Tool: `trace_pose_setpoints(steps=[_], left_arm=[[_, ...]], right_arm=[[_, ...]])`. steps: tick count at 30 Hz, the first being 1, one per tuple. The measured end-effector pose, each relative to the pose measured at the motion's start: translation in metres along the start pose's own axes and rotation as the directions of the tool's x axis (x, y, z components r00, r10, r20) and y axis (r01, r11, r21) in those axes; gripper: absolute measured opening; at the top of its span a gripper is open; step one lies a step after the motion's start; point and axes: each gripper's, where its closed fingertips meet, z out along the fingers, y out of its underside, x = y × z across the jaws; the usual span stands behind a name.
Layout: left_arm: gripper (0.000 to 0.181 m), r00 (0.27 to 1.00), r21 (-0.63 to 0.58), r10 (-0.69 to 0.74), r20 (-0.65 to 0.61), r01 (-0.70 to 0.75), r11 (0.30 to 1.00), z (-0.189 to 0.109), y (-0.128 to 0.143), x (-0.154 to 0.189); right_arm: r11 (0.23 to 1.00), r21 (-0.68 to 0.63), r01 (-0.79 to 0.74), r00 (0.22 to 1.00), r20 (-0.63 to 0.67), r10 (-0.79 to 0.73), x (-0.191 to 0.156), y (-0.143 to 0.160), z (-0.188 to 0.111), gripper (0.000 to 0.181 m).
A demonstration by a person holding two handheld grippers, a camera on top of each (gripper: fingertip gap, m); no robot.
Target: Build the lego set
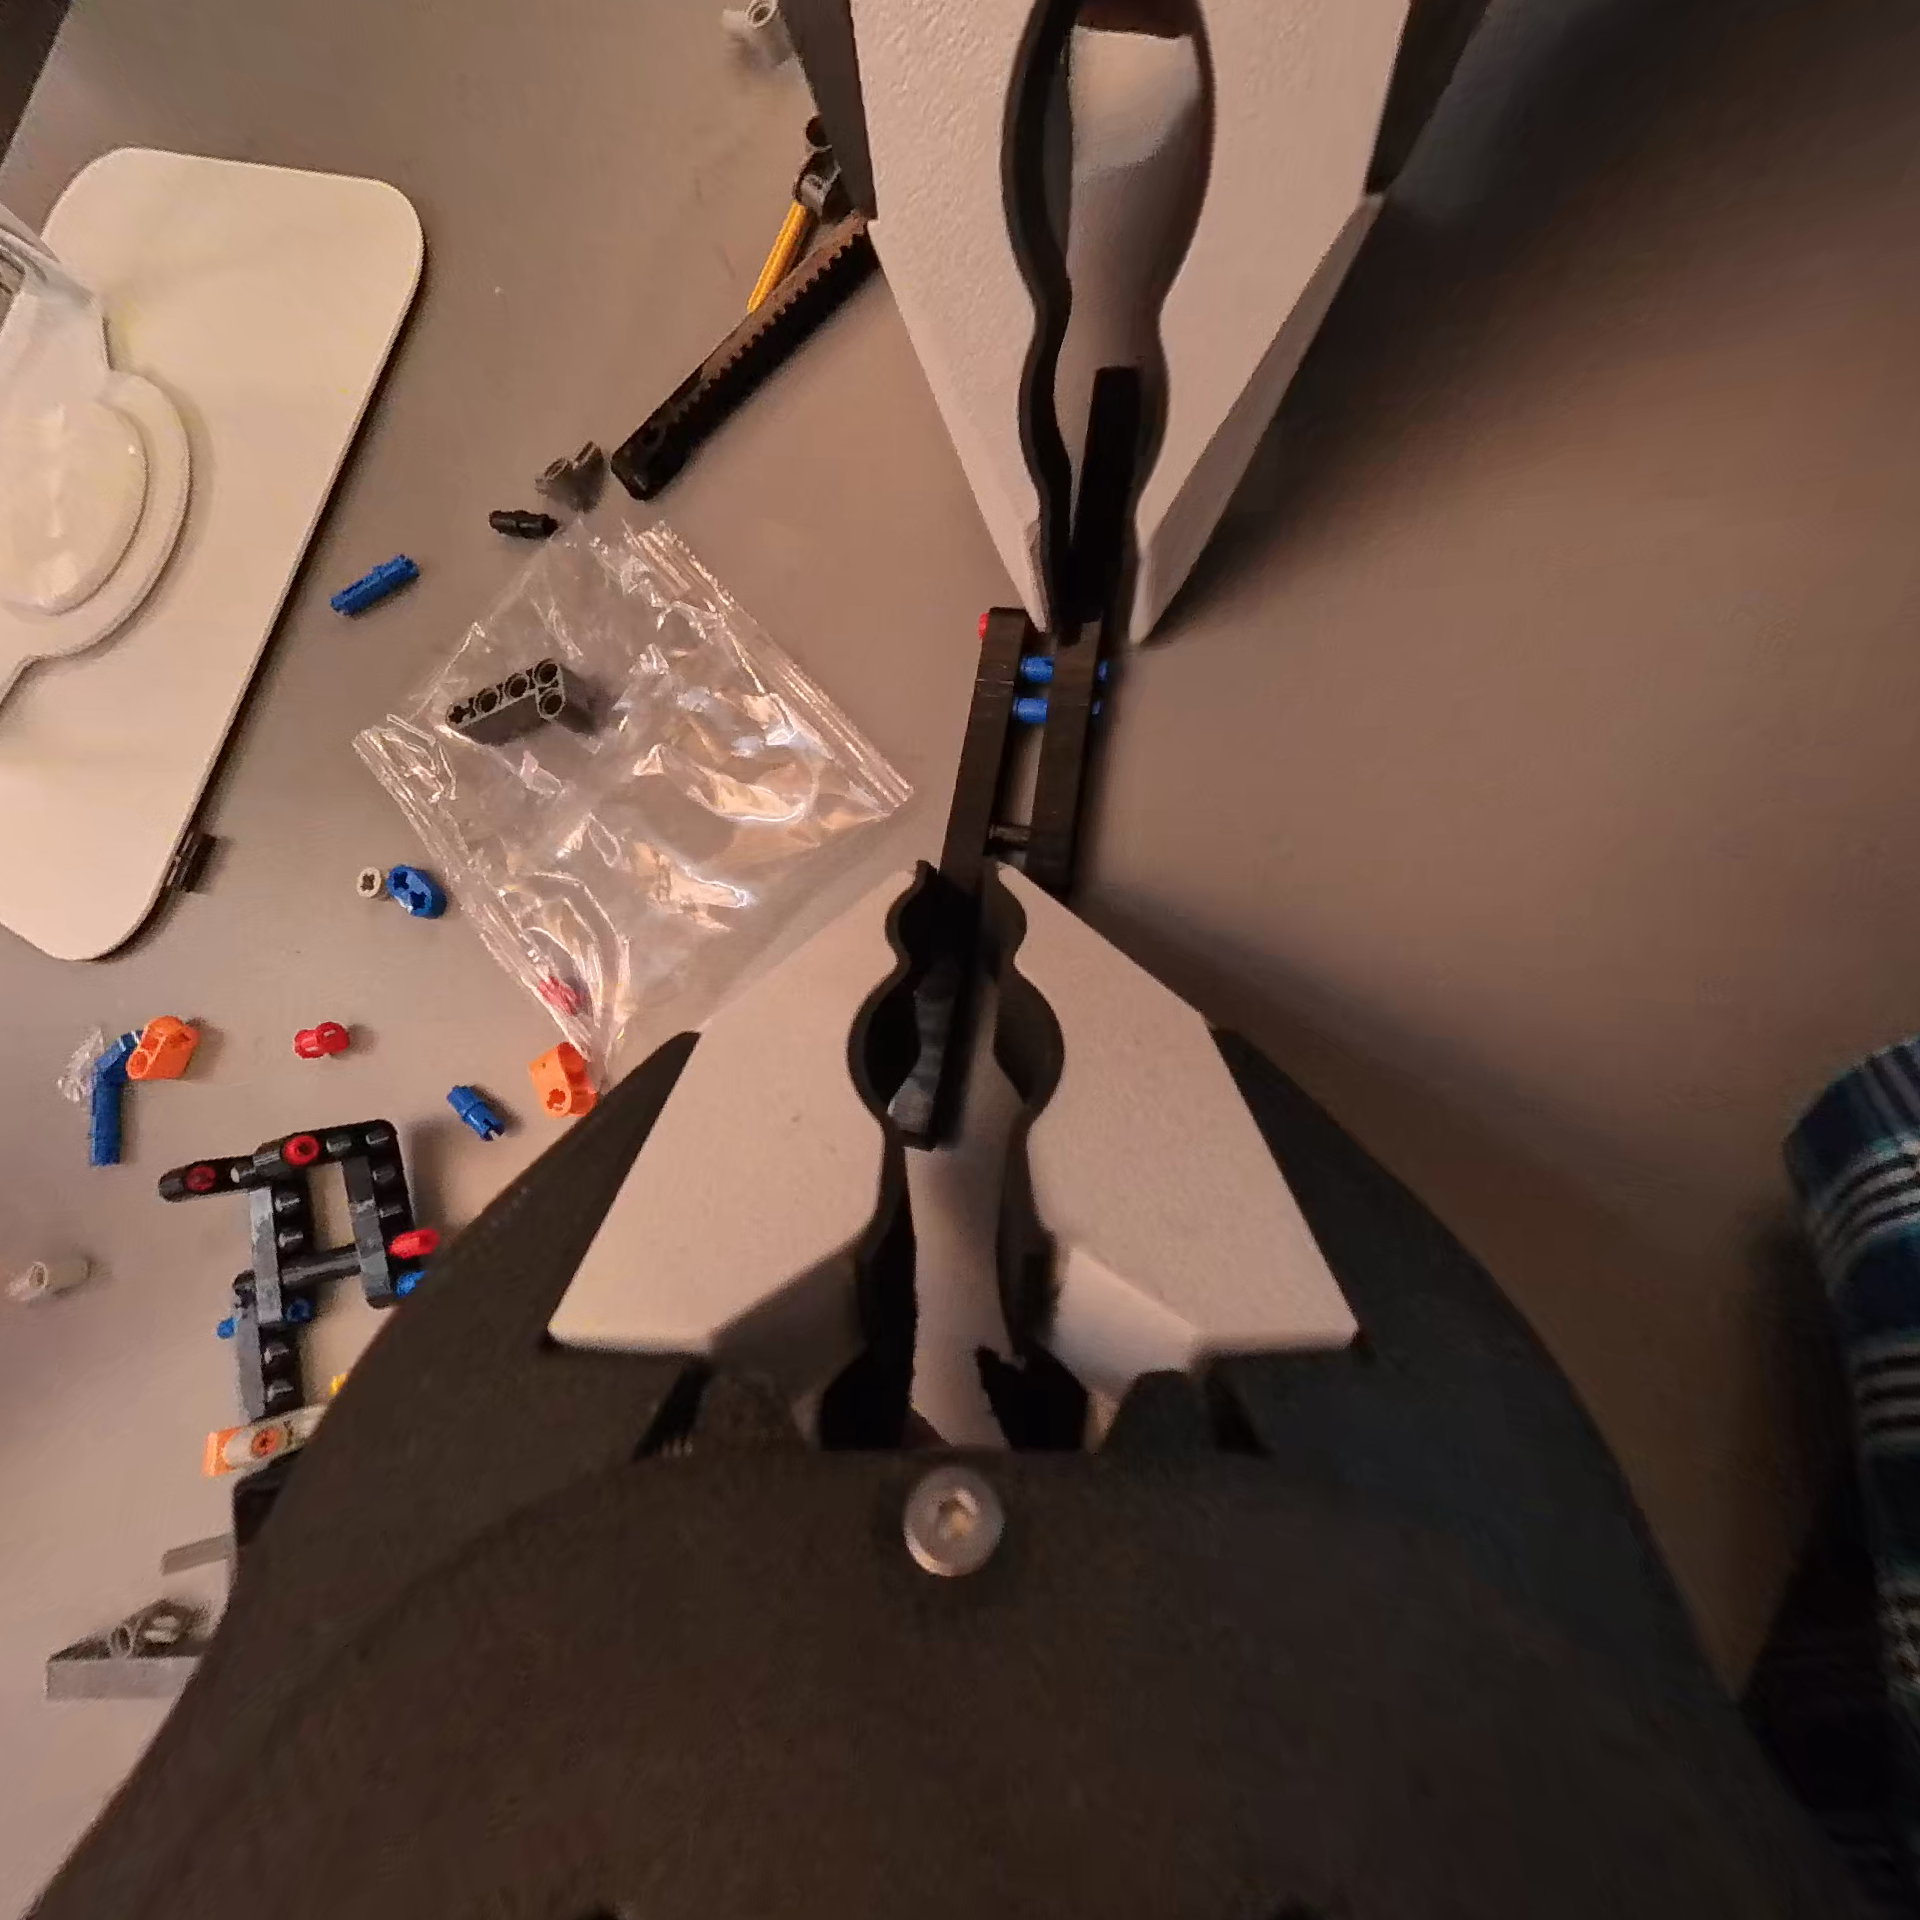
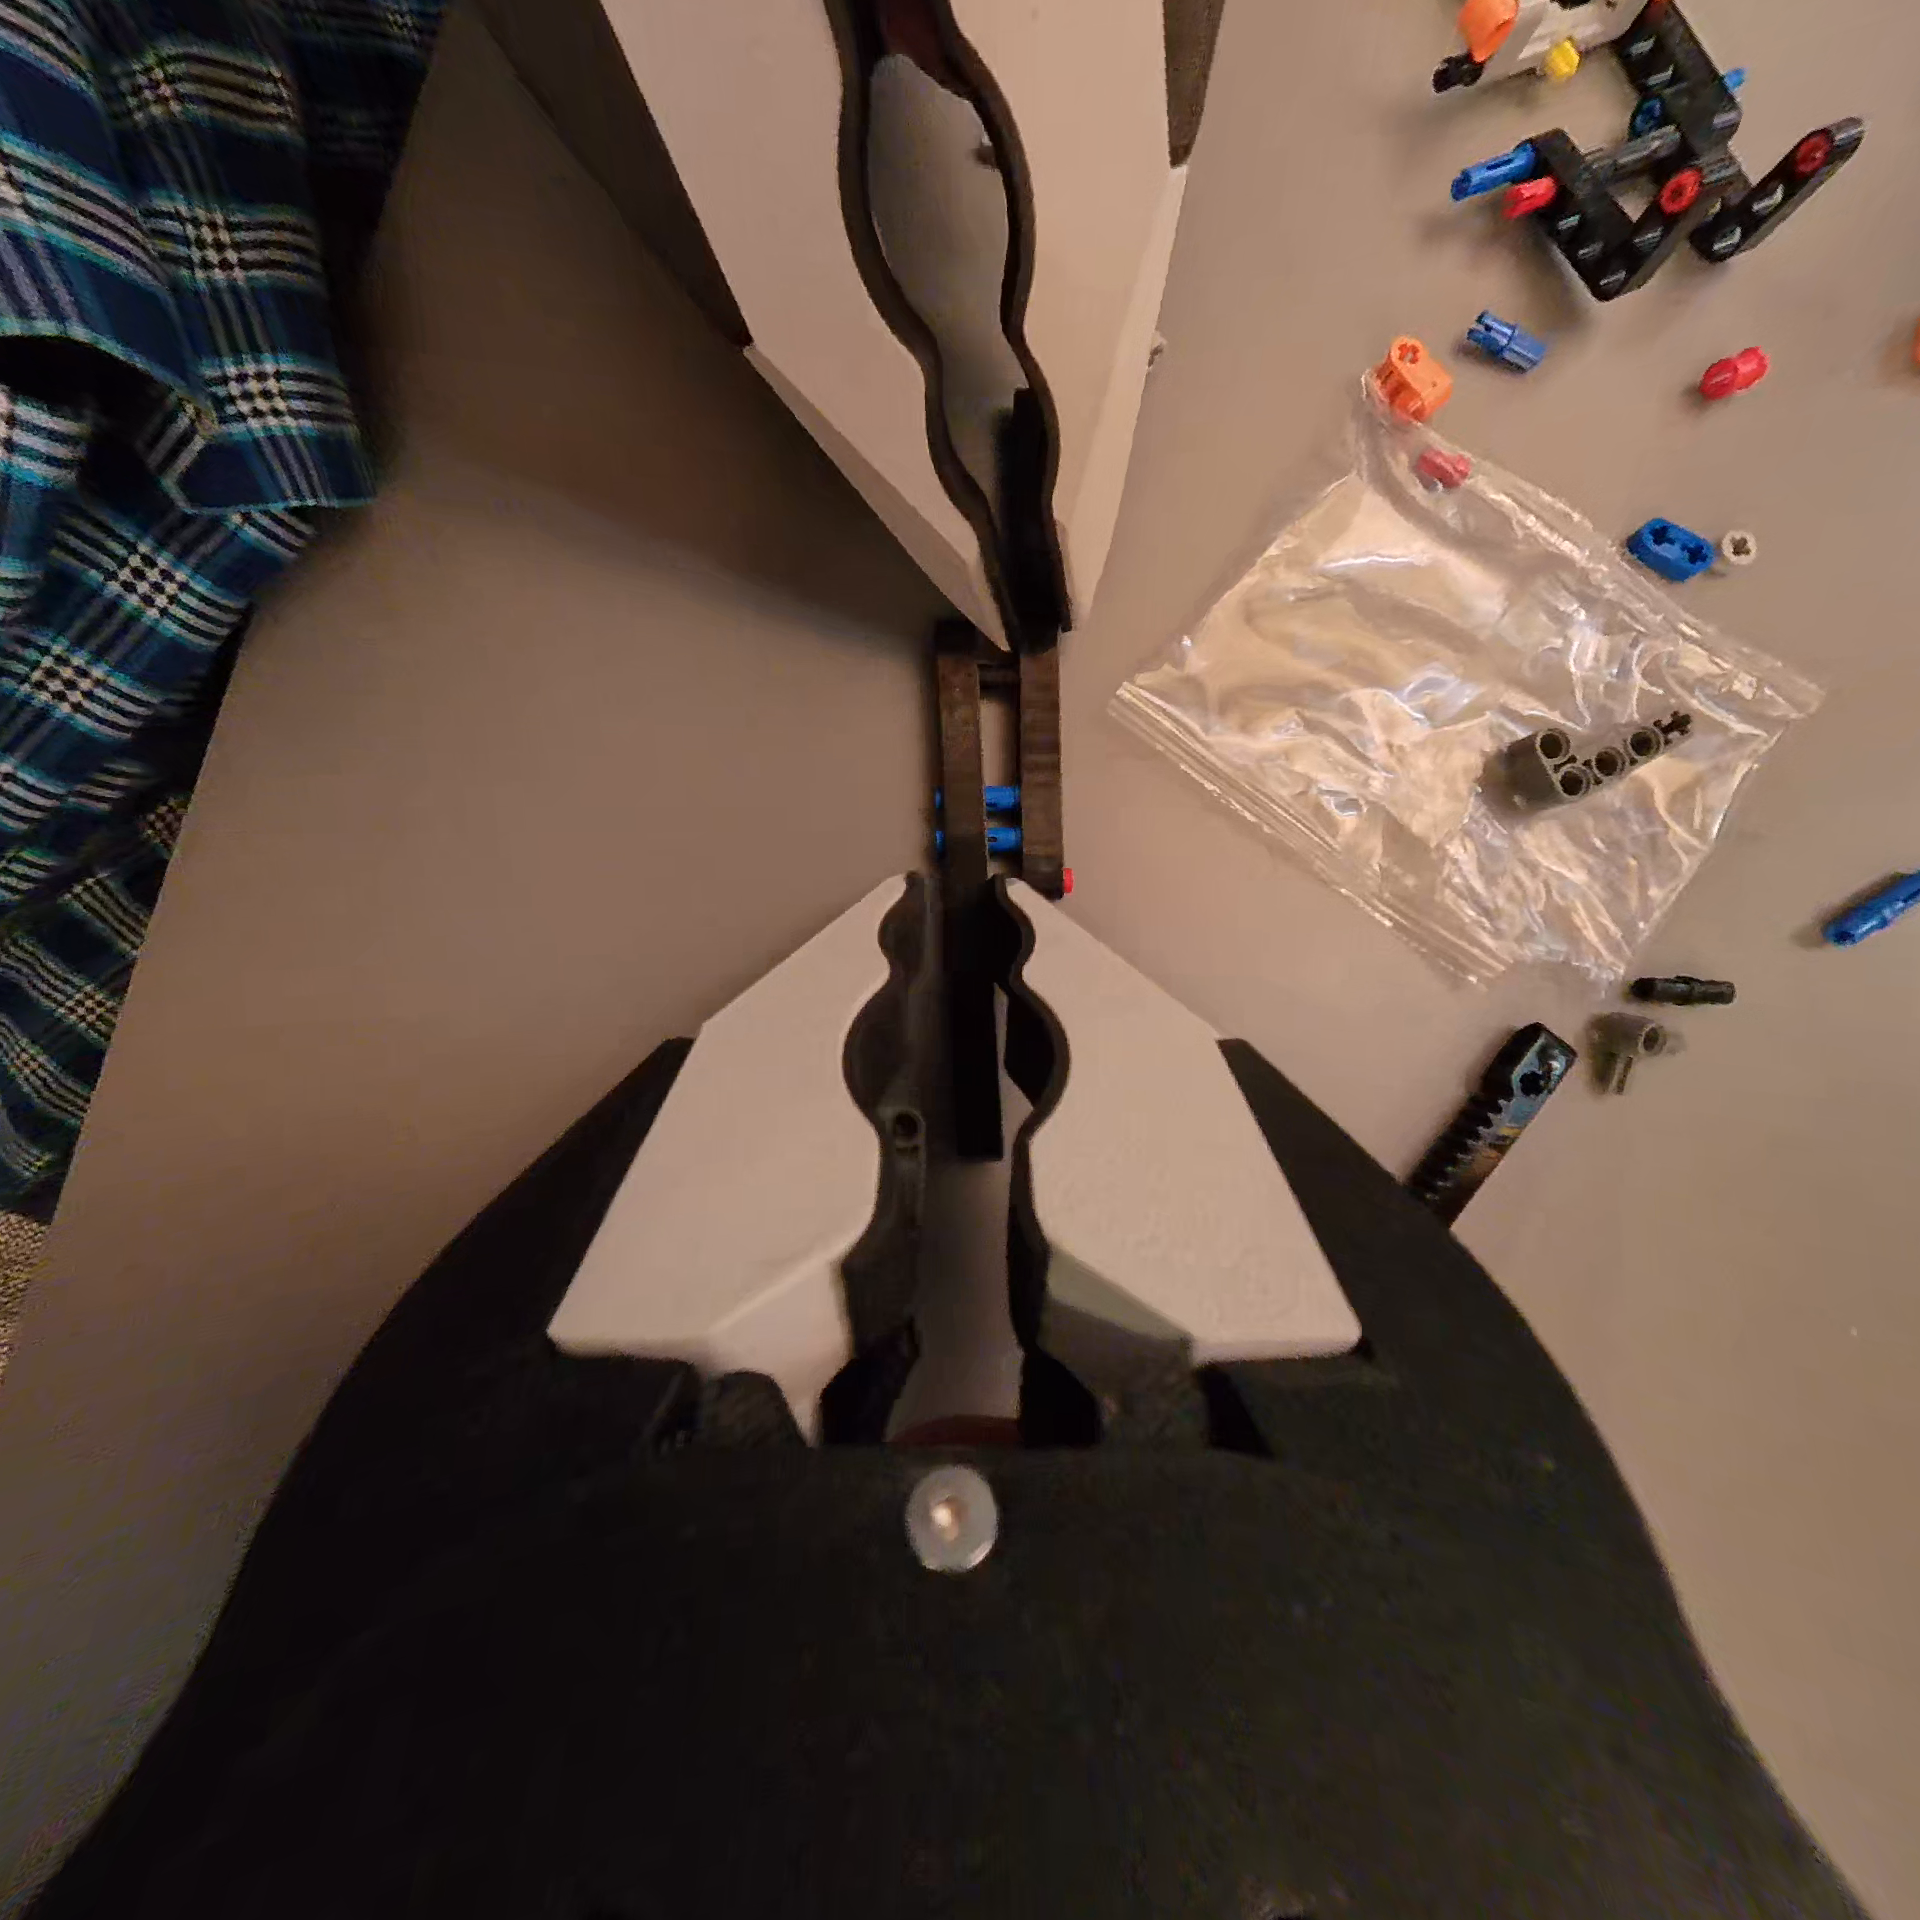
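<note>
Two long black plastic lego beams sit side by side in the middle of both views, held up over the grey bench (image 1: 1455,831) between two grippers that face each other tip to tip. The left gripper (image 1: 961,894) is pinched tight on the end of one black beam (image 1: 982,748), and the right gripper (image 2: 971,894) is clamped on the end of the other black beam (image 2: 961,758). The beams run parallel, a narrow gap between them, bridged by two short blue pins (image 1: 1034,688) near one end and a thin dark pin (image 1: 1010,831) near the other. Their long axis runs straight along the line from one gripper to the other, top to bottom in each frame, one tilted slightly off the other.

My guess is the two beams are being pressed together on those pins and are not yet fully seated. The build looks early to midway: a black and grey framed sub-assembly with red pins (image 1: 312,1226) lies finished-looking at the lower left of the left wrist view. Plenty is left loose: a clear plastic bag (image 1: 634,769) with a dark grey angled beam (image 1: 520,701) on it, a black toothed rack (image 1: 748,353), small orange connectors (image 1: 566,1081) and scattered blue and red pins.
</note>
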Motion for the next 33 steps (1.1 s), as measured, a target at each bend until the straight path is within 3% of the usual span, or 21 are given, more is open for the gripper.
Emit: trace_pose_setpoints(steps=[6,10,14,21,24,31,33], left_arm=[[0.006,1.0,-0.004,-0.003,0.003,0.003,1.0,0.0,0.0,0.0],[0.007,1.0,0.002,-0.017,0.019,0.017,1.0,0.001,0.0,-0.001],[0.007,0.999,-0.001,-0.027,0.034,0.027,1.0,0.001,0.0,-0.002],[0.007,0.998,-0.005,-0.058,-0.01,0.058,0.998,-0.002,-0.003,-0.001],[0.007,1.0,-0.034,0.009,-0.019,-0.01,0.999,0.001,-0.006,-0.003],[0.007,0.993,0.007,0.004,-0.118,-0.003,1.0,-0.007,-0.033,-0.005],[0.006,0.991,-0.059,0.065,-0.12,-0.072,0.996,0.005,-0.024,0.0]], right_arm=[[1.0,0.014,-0.003,1.0,0.024,0.003,-0.004,0.0,0.001,0.018],[0.997,0.015,-0.076,0.997,0.004,0.076,0.0,-0.001,0.001,0.005],[0.991,0.004,-0.131,0.991,-0.019,0.131,0.0,-0.001,0.002,0.005],[1.0,0.0,0.005,0.998,-0.065,-0.005,-0.003,-0.001,0.003,0.006],[1.0,0.0,0.001,0.998,-0.062,-0.001,-0.001,0.001,0.001,0.006],[1.0,0.03,0.003,0.999,-0.037,-0.002,-0.003,0.001,0.001,0.006],[0.999,0.033,0.01,0.999,-0.033,-0.009,-0.003,0.0,0.002,0.006]])
